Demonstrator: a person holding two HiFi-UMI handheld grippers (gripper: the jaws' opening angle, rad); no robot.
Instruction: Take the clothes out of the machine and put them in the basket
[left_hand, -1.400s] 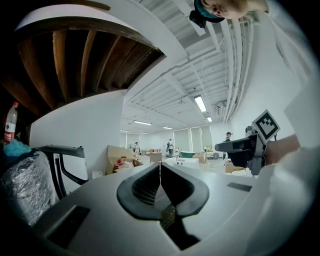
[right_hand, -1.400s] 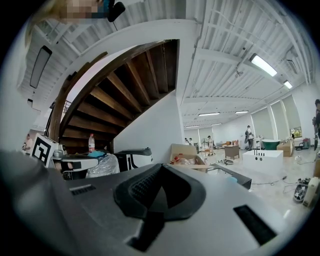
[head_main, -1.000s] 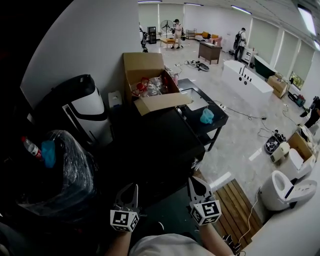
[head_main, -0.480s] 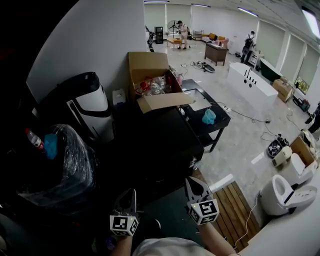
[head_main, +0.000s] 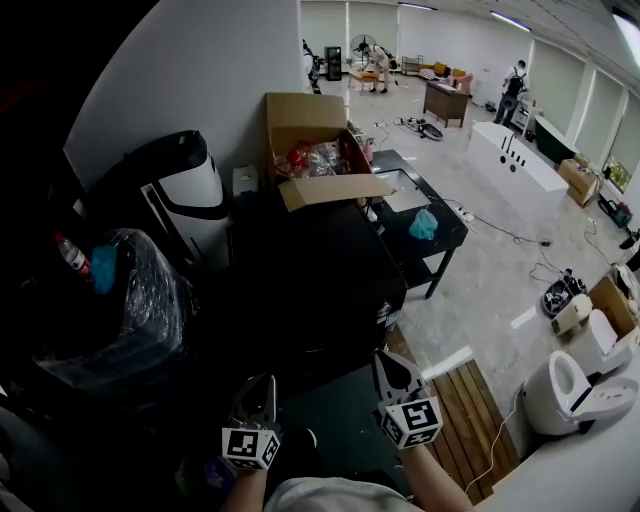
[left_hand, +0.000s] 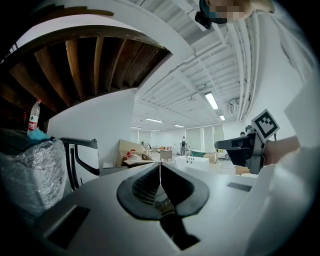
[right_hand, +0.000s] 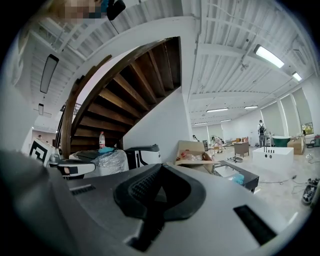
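Note:
No clothes and no basket show in any view. A rounded black-and-white appliance (head_main: 185, 195) stands against the white wall, also seen in the left gripper view (left_hand: 80, 160) and the right gripper view (right_hand: 142, 154). My left gripper (head_main: 258, 392) is low in the head view, pointing level at a dark unit (head_main: 310, 290), and is shut with nothing held (left_hand: 160, 167). My right gripper (head_main: 392, 368) is beside it, also shut and empty (right_hand: 161, 167). Each gripper appears in the other's view: the right gripper (left_hand: 245, 147) and the left gripper (right_hand: 70, 167).
A plastic-wrapped bundle (head_main: 130, 320) with a bottle (head_main: 72, 255) on it sits at the left. An open cardboard box (head_main: 315, 155) stands on the dark unit. Beyond is a low black table (head_main: 440, 240) with a teal bag (head_main: 424, 224). A wooden slat platform (head_main: 470, 410) and white fixtures (head_main: 565, 390) lie right.
The room has slid a little to the right in the head view. Both grippers stay shut and side by side, and the left one sits slightly lower in the picture.

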